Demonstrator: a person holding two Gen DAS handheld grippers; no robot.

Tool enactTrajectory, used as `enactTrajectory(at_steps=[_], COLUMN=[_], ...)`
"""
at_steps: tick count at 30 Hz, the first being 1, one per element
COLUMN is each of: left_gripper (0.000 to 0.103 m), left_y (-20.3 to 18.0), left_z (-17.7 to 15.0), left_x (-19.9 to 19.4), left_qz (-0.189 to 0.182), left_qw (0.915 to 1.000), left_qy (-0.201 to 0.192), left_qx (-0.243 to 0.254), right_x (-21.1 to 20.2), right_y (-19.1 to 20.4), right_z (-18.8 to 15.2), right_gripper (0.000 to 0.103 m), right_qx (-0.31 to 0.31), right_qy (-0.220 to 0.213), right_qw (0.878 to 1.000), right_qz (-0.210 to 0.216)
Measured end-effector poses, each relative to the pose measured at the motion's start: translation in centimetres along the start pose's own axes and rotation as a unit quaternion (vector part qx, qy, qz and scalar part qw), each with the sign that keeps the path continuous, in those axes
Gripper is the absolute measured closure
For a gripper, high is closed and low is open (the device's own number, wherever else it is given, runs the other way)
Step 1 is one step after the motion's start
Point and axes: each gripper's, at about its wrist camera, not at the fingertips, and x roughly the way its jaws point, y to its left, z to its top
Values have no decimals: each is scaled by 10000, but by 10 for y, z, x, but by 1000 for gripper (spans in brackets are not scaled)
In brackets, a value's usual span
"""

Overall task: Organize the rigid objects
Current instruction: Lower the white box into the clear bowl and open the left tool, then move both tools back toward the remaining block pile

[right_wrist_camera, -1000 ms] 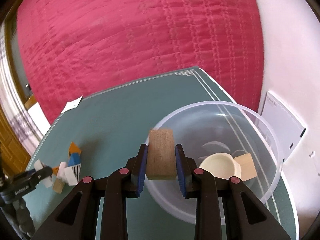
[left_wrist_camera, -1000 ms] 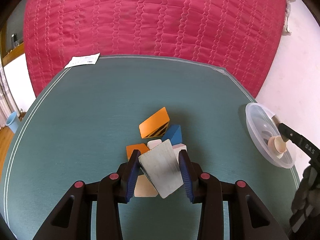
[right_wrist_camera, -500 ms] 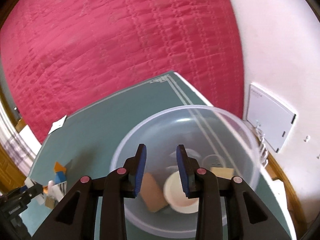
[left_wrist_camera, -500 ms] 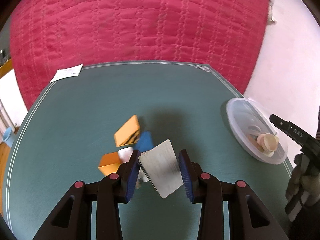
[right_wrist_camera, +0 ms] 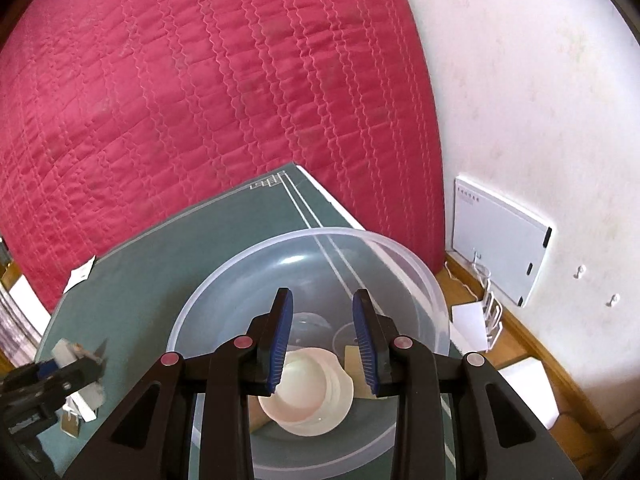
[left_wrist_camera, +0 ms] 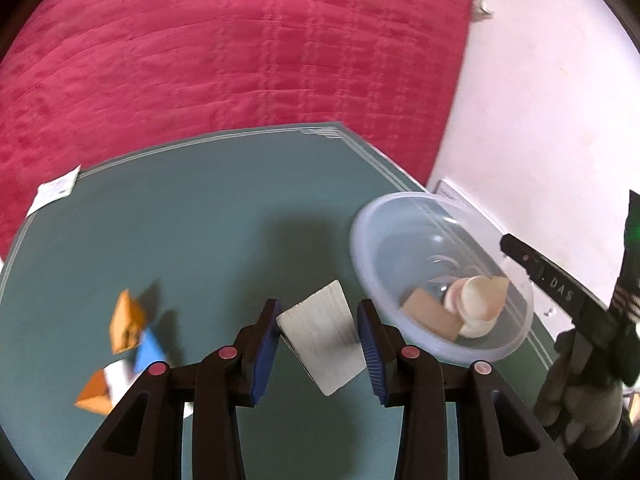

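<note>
The left claw (left_wrist_camera: 318, 342) grips a white block (left_wrist_camera: 322, 340), tilted, above the bench (left_wrist_camera: 200, 216). The right claw (right_wrist_camera: 322, 340), jaws apart and empty after just opening, hangs over the bowl (right_wrist_camera: 420, 276) near the bench's right edge, which holds a tan block (left_wrist_camera: 430, 316) and cream discs (right_wrist_camera: 308, 392).

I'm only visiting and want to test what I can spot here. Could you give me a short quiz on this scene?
1. True or false: the left hand-held gripper grips a pale wooden block.
2. What sits between the pads of the right hand-held gripper? A) a brown block B) nothing C) a blue block
3. Fill in: the cream disc lies inside the clear ____.

Key: 1 true; 2 B; 3 bowl.
</note>
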Motion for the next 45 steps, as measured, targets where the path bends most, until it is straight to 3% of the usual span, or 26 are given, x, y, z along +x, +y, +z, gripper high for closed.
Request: enactTrajectory(at_steps=[14, 16, 18, 23, 37, 45], left_gripper=[60, 39, 29, 28, 10, 7], left_y=[-62, -64, -62, -49, -38, -27], left_z=[27, 26, 24, 22, 11, -1], left_x=[53, 58, 60, 57, 36, 15], left_qz=[-380, -395, -298, -227, 150, 644], left_qw=[9969, 9965, 9972, 9983, 9984, 9952], left_qy=[65, 162, 123, 123, -126, -339], left_qx=[683, 716, 682, 515, 535, 653], right_x=[-7, -7, -6, -4, -3, -7], right_y=[-8, -8, -9, -9, 4, 15], right_z=[1, 1, 1, 0, -8, -12], right_gripper=[70, 70, 70, 70, 69, 67], right_qx=[140, 135, 143, 148, -115, -334], right_qy=[-113, -117, -113, -83, -7, -24], right_qw=[9998, 9998, 9998, 9998, 9999, 9994], right_qz=[-90, -93, -102, -129, -71, 20])
